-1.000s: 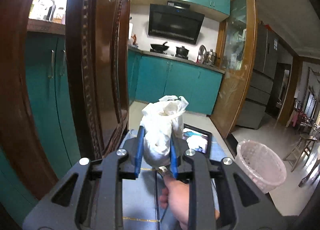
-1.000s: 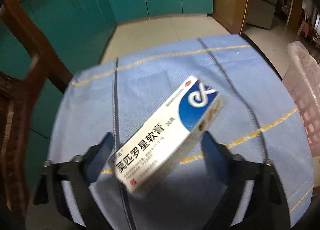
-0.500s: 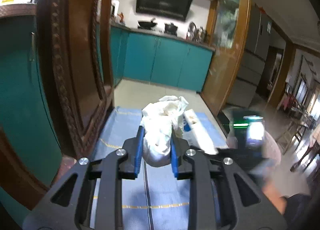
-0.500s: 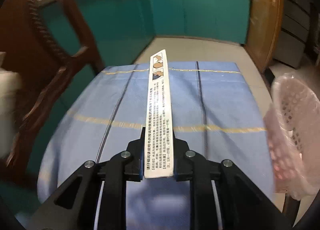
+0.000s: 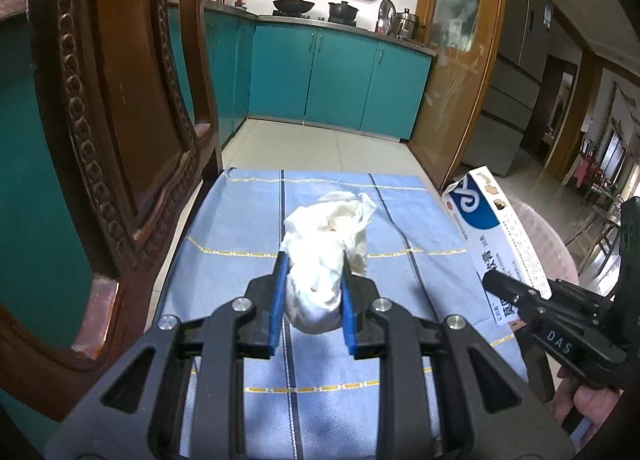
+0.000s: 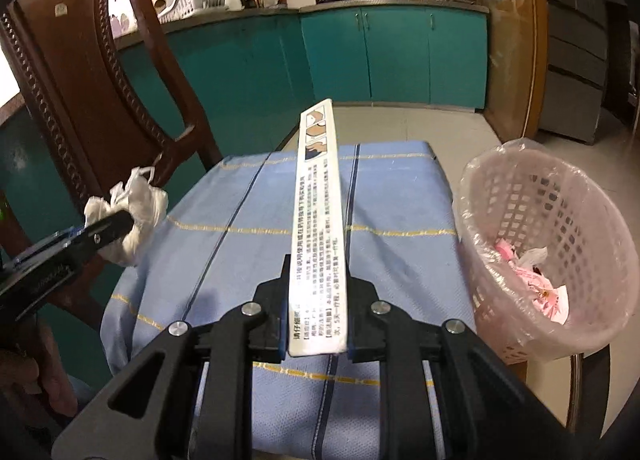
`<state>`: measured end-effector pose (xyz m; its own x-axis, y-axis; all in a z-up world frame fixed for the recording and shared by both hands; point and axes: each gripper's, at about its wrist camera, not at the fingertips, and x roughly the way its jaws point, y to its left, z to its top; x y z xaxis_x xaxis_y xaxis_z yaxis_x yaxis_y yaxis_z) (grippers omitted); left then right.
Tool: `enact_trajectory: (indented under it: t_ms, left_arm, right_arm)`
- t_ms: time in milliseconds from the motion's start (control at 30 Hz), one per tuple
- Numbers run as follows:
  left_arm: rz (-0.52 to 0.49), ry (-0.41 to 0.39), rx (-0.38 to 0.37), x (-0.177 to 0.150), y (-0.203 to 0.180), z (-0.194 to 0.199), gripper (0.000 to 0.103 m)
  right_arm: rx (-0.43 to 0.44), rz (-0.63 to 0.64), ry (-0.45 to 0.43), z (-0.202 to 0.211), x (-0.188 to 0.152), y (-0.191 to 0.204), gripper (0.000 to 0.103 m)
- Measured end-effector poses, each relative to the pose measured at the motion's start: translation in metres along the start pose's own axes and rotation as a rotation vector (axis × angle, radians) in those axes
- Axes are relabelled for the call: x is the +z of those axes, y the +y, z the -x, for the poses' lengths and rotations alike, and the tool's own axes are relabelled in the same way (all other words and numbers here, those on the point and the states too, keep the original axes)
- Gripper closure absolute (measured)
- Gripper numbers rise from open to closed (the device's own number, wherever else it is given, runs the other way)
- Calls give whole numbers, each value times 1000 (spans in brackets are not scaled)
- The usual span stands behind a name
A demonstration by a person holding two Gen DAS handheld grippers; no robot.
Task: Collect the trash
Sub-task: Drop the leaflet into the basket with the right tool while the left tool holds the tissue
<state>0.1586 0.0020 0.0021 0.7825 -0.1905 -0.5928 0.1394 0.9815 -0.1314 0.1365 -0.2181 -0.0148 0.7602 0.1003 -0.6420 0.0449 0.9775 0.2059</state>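
**Both grippers loaded above the blue cloth**

The left gripper [image 5: 311,280] has its blue pads nearly together, squeezing a crumpled white tissue wad [image 5: 326,256] that bulges up and forward past the fingertips. It hangs in the air above the blue tablecloth [image 5: 240,228], clear of the fabric. From the right wrist camera that same wad [image 6: 134,216] shows off to the left, pinched in the dark jaws, in front of the carved wooden chair [image 6: 76,72].

Over to the right gripper [image 6: 318,292]: jaws drawn in narrow, clamped on the near end of a long white medicine box [image 6: 318,220]. The box stands on edge and runs straight out ahead, its printed narrow face up, its far end tilted upward over the cloth. In the left view the box [image 5: 492,228] shows its blue-and-white logo face, held at the right side of the table, with a person's hand [image 5: 588,408] below on the gripper handle.

Beside the table's right edge sits the pink lattice waste basket [image 6: 568,188], lined with a clear bag, with pink and white scraps already lying in the bottom. The box is just left of the basket's rim, not over it. Teal kitchen cabinets [image 6: 400,56] fill the background.
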Motion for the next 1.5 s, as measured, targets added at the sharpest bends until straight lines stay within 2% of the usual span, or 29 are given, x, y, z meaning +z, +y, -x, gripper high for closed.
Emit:
enact_trajectory:
  t_ms: [700, 733, 800, 900, 933, 1000, 1033, 1067, 1133, 1233, 1367, 1500]
  left_arm:
    - [-4, 7, 15, -4, 2, -4, 79]
    - [-5, 6, 15, -4, 2, -4, 79]
    - [-7, 5, 12, -4, 1, -3, 79]
    - [-14, 4, 12, -4, 1, -3, 78]
    - [-15, 6, 10, -4, 1, -3, 78]
    - [-20, 13, 6, -5, -1, -4, 78]
    - [-24, 16, 3, -5, -2, -5, 78]
    - [-29, 19, -1, -5, -2, -6, 78]
    - [-42, 21, -9, -6, -6, -6, 78]
    - [-56, 32, -25, -8, -11, -8, 78]
    - [-91, 76, -68, -12, -30, -17, 78]
    - [-115, 145, -189, 0, -74, -37, 78]
  right_arm:
    - [10, 20, 20, -1, -3, 7, 83]
    - [8, 16, 10, 1, -2, 6, 83]
    - [-29, -9, -65, 15, 4, -2, 83]
    - [-146, -83, -244, 44, 19, -33, 82]
    - [-164, -130, -278, 50, 23, -48, 80]
    - [-228, -220, -307, 52, 28, -82, 44]
    - [-272, -244, -293, 50, 28, -94, 14]
    - [-326, -283, -282, 50, 25, -109, 10]
    - [-338, -345, -288, 58, 21, -125, 10]
    - [-346, -430, -384, 85, 10, -136, 4]
    - [-332, -535, -509, 111, -5, -140, 3]
    - [-325, -572, -570, 121, -10, -143, 3]
